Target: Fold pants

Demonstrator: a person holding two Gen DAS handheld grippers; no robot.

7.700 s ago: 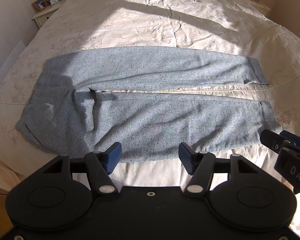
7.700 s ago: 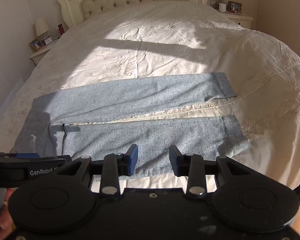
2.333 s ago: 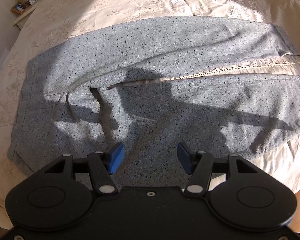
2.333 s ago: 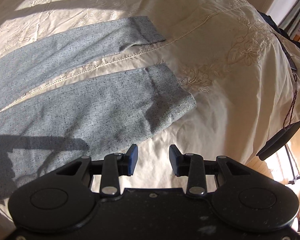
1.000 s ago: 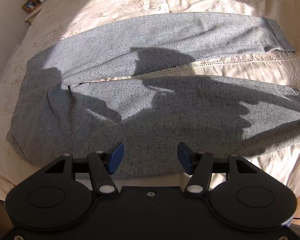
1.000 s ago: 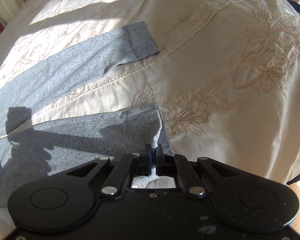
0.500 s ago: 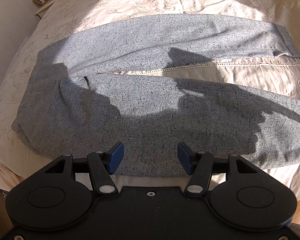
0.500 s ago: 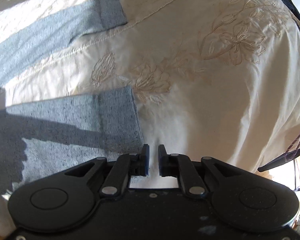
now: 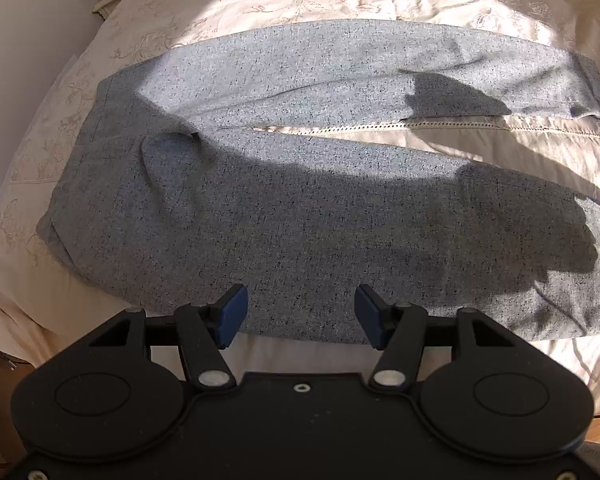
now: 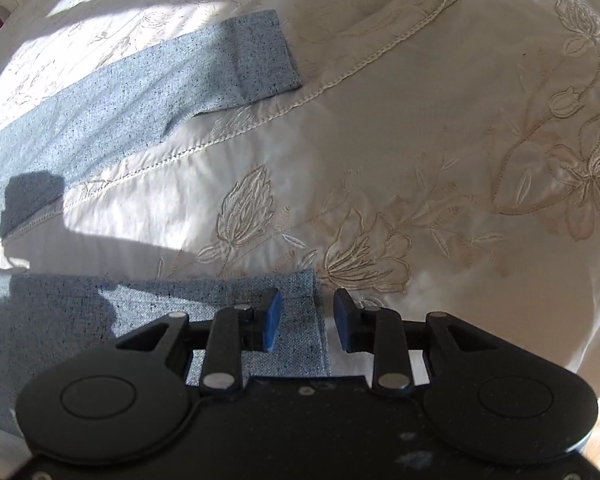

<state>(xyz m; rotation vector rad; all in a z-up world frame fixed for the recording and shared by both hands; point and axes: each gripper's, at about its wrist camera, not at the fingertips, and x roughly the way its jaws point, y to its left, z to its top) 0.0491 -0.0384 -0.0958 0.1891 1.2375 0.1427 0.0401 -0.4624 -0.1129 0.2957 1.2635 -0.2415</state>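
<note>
Currently: grey flecked pants (image 9: 300, 208) flat on bedspread (image 10: 420, 140), legs apart. Your left gripper (image 9: 299, 316) spread above near edge; right gripper (image 10: 306, 320) released, straddling near-leg hem.

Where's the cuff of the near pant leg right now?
In the right wrist view, the near cuff lies on the bedspread, bottom centre, directly under the open right gripper.

Our right tongs (image 10: 305, 320), pinched shut a second ago at the near cuff (image 10: 300, 320), have sprung apart and straddle its hem edge. Our left tongs (image 9: 299, 316) have drifted closer over the pants (image 9: 300, 200), toward the waistband.
</note>
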